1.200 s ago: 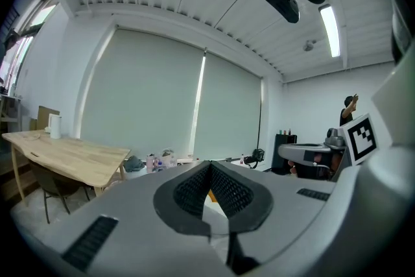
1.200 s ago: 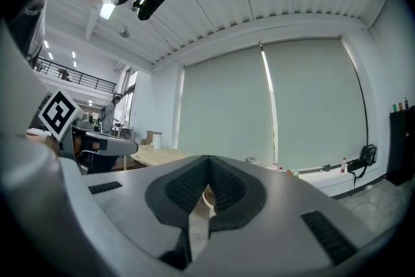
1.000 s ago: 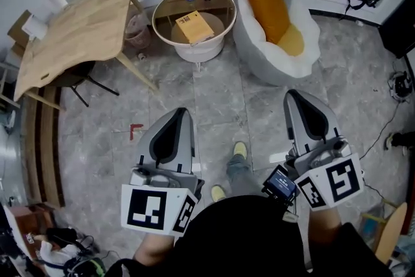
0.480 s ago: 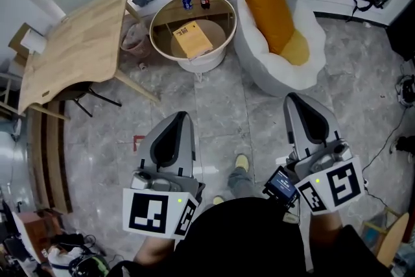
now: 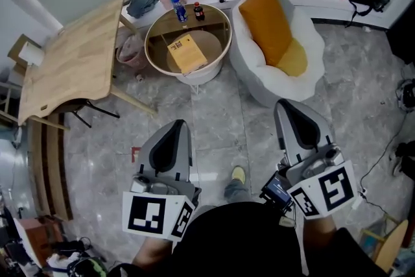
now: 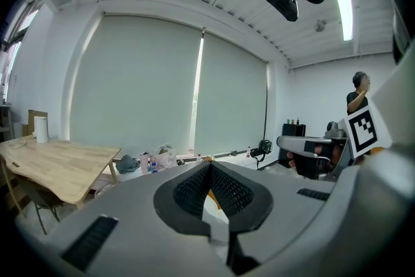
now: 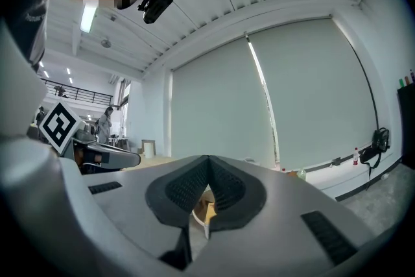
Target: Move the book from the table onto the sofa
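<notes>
Head view: the round table (image 5: 148, 52) stands at top centre, and the book (image 5: 187, 53), yellow, lies flat on it, a bit toward its near side, touched by nothing. 2 bottles (image 5: 180, 10) stand at the table's far edge. The sofa (image 5: 305, 81), white w/ an orange cushion (image 5: 266, 23) leaning in it, sits just right of the table. A wooden table (image 5: 71, 58) stands on the table's left. Both claws are well short of the round table, on the person's side of it. The L gripper (image 5: 180, 122) is near-left of it, the R gripper (image 5: 284, 103) near-right, more in line w/ the sofa, each nose aimed up the frame. A shoe (image 5: 238, 174) shows on the floor btwn them. L gripper view: the 2 jaws are pressed together at the tip w/ nothing btwn the pads. Only a sliver of white and orange shows under them, too small to tell. The wooden table is on the left, the R gripper on the right, and a person (image 6: 356, 95) stands far back right. R gripper view: jaws likewise closed tip to tip and empty. A scrap of white rim and yellow shows below the pads, prob. the round table but I can't be sure. The L gripper is on the left, w/ pale blinds (image 7: 305, 100) behind.
</notes>
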Available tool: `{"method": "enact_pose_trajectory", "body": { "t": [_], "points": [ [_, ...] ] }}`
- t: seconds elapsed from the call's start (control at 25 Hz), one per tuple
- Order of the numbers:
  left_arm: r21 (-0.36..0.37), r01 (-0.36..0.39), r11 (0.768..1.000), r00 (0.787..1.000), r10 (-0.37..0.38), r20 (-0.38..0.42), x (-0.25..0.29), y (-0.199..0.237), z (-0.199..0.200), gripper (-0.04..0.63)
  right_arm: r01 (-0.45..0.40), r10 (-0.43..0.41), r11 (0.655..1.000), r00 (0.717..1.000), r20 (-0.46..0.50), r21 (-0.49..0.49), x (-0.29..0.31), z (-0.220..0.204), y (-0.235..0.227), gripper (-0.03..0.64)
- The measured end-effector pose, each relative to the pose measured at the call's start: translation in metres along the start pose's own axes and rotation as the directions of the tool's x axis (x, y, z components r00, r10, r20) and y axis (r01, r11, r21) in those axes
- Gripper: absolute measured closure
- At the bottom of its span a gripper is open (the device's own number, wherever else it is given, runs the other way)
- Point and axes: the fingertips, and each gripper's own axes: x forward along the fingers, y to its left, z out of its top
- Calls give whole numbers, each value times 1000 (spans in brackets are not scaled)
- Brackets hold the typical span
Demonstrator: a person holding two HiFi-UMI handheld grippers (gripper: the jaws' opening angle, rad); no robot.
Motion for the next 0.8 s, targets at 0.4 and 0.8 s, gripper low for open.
{"method": "enact_pose_trajectory", "body": {
  "t": [0.4,0.8],
  "points": [
    [30,2,1000,1000,-2,-1,23,-15,8,591,-9,9,1000,1000,8,8,1,2,-26,609],
    [46,-14,999,1000,13,27,11,-23,20,591,-16,16,1000,999,35,13,-10,8,-26,609]
  ]
}}
